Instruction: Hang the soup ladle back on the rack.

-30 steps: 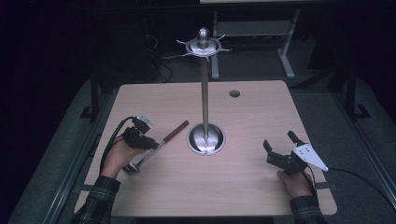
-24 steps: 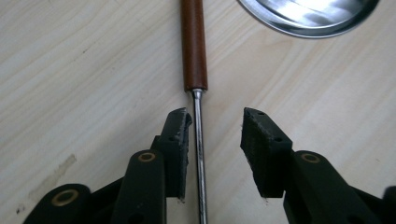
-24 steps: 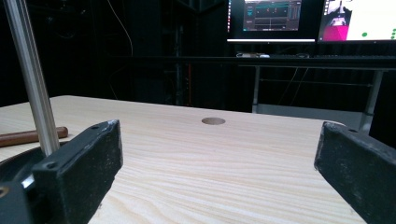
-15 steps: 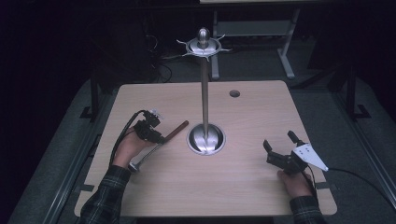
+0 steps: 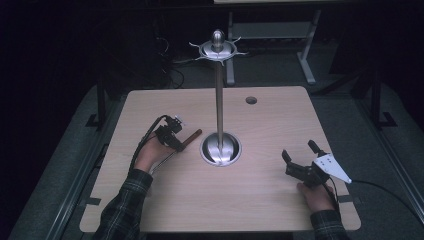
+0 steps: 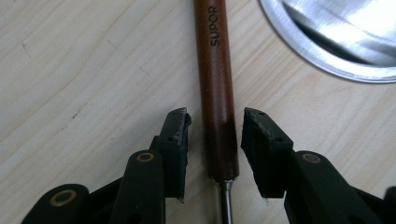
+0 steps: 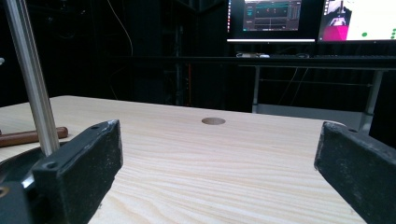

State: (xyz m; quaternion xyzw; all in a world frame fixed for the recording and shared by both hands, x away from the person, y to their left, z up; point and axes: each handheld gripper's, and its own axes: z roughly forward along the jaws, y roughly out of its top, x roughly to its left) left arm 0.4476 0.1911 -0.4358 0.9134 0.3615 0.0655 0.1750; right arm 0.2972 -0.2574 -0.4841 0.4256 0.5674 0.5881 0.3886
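A utensil with a brown wooden handle [image 5: 193, 135] marked SUPOR [image 6: 215, 70] lies flat on the table, left of a tall metal stand. Its thin metal shaft [image 6: 226, 200] runs back under my left gripper. My left gripper [image 5: 178, 141] [image 6: 215, 119] is open, with one jaw on each side of the handle's lower end and a small gap on both sides. The stand has a round shiny base [image 5: 220, 149] [image 6: 336, 37], a thin pole [image 5: 219, 95] [image 7: 30, 79] and a hooked top [image 5: 218, 48]. My right gripper [image 5: 298, 150] [image 7: 219, 140] rests open and empty at the table's front right.
The wooden table [image 5: 260, 200] has a round hole [image 5: 251, 100] [image 7: 213, 121] near its far edge. A cable [image 5: 385, 187] trails from the right gripper off the right side. Lit monitors [image 7: 266, 18] stand on a desk beyond the table.
My left gripper has moved right and slightly away from me along the utensil, so its jaws now straddle the wooden handle. The right gripper has not moved.
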